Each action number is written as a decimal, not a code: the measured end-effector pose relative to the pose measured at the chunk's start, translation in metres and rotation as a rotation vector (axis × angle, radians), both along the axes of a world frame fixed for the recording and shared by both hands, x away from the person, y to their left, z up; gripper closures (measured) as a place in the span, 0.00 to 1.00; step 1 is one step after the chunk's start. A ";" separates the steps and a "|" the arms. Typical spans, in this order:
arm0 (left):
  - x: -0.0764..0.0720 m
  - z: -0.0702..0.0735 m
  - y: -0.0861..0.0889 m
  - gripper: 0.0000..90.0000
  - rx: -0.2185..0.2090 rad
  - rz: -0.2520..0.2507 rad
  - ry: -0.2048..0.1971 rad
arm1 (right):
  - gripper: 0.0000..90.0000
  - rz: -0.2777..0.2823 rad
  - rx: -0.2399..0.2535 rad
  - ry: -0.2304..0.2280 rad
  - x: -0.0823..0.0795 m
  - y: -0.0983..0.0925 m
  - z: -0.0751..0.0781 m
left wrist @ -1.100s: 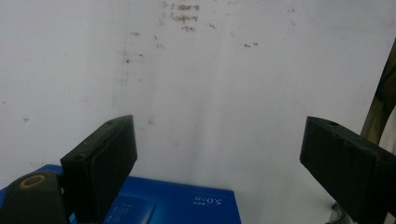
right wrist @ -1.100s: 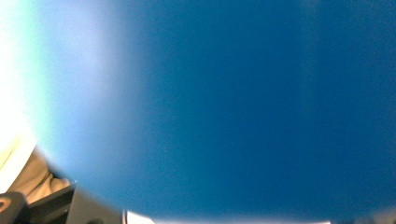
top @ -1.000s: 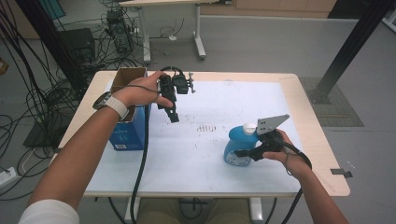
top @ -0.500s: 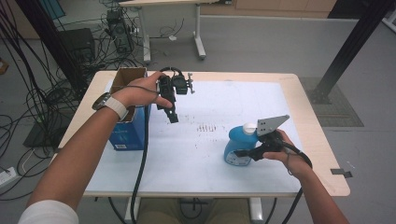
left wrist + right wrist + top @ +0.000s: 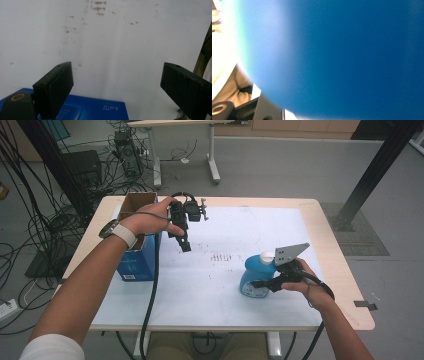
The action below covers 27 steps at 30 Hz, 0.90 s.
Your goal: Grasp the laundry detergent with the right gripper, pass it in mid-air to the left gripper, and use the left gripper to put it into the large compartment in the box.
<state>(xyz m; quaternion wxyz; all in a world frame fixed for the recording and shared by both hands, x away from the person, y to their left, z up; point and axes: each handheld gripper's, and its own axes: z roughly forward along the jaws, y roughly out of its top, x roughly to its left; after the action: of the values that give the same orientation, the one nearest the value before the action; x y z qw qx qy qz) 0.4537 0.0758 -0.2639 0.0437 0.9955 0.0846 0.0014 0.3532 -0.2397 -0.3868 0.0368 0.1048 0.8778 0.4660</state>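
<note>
A blue bottle (image 5: 255, 275) with a white cap (image 5: 268, 255) stands upright on the white sheet at the right. My right gripper (image 5: 262, 284) reaches in from its right side. Its jaws have just been closing and now press on the bottle's body. In the right gripper view the bottle (image 5: 349, 57) is a blue blur right in front of the lens. My left gripper (image 5: 185, 246) hangs above the sheet at the left, pointing down. Its jaws (image 5: 117, 75) stand wide open with nothing between them.
A blue box (image 5: 135, 262) stands at the table's left edge, and its top (image 5: 100, 110) lies below my left jaws. An open cardboard box (image 5: 137, 200) sits behind it. The white sheet (image 5: 225, 220) carries small dark marks mid-table. Cables crowd the floor at left.
</note>
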 end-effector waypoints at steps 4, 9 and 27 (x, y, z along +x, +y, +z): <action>0.000 0.000 0.000 0.13 0.002 0.000 0.000 | 0.49 0.001 -0.001 0.003 0.000 0.000 0.000; 0.000 0.000 0.000 0.13 0.000 0.000 -0.001 | 0.49 -0.003 0.002 -0.001 0.000 0.000 0.000; -0.001 0.000 0.001 0.13 -0.001 0.001 -0.002 | 0.49 -0.007 0.008 0.003 0.000 0.000 -0.001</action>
<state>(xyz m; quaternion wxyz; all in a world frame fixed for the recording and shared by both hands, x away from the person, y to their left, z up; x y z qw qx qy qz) 0.4530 0.0767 -0.2635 0.0444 0.9954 0.0852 0.0022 0.3529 -0.2402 -0.3876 0.0367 0.1086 0.8756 0.4693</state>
